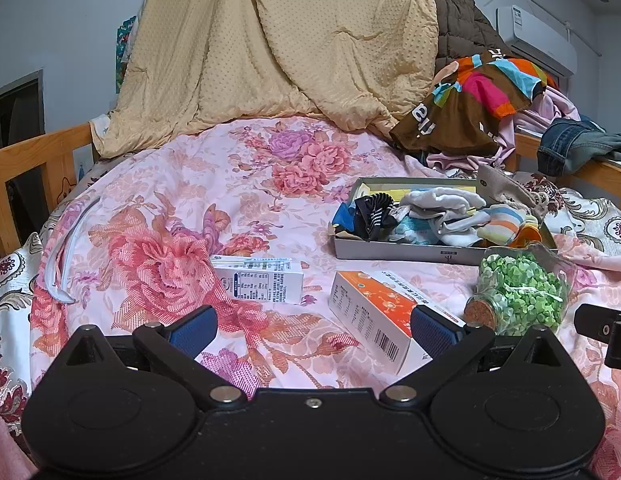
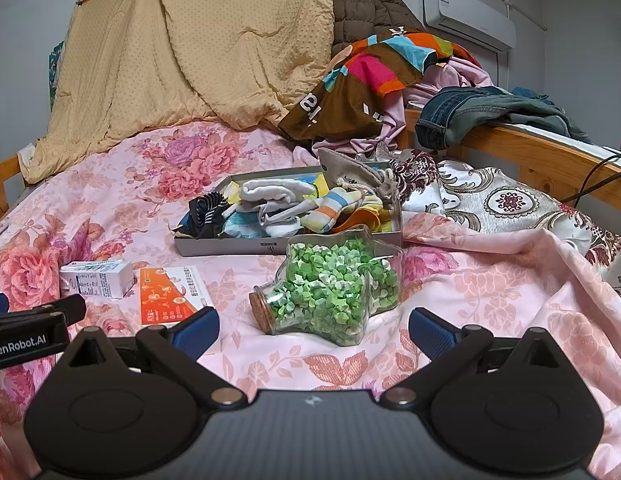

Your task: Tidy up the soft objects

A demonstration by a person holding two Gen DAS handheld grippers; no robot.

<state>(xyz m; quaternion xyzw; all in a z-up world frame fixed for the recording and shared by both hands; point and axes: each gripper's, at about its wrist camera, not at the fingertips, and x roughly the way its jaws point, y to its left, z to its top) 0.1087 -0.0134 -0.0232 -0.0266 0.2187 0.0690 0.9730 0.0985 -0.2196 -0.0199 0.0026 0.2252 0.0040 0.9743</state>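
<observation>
In the left wrist view, the left gripper [image 1: 312, 330] fills the bottom of the frame with its blue pads spread wide and nothing between them, held low over the floral bedsheet [image 1: 182, 184]. Its right pad overlaps the orange carton [image 1: 374, 308] in the lower centre, though I cannot tell whether it touches it. A white carton [image 1: 258, 280] lies just left of that one. The task's soft things, a jumble of socks [image 1: 438, 212], sit heaped in a shallow grey tray [image 1: 406, 254] right of centre, which gathers them in one place rather than leaving them spread over the bed. A glass bottle of green paper stars [image 1: 518, 292] lies on its side at lower right, touching the tray's front wall.

In the right wrist view, the right gripper [image 2: 312, 330] also stands wide and empty at the bottom, pointed at the cork-stoppered bottle of green paper stars [image 2: 330, 292] in the centre. Behind it the grey tray [image 2: 230, 248] holds the socks [image 2: 294, 204], and a burlap drawstring pouch [image 2: 362, 176] drapes over its far right corner. More loose clothing [image 2: 370, 80] is piled at upper right beside a tan quilt [image 2: 190, 60]. The socks lying piled and unpaired would fit sorting either under way or finished.
</observation>
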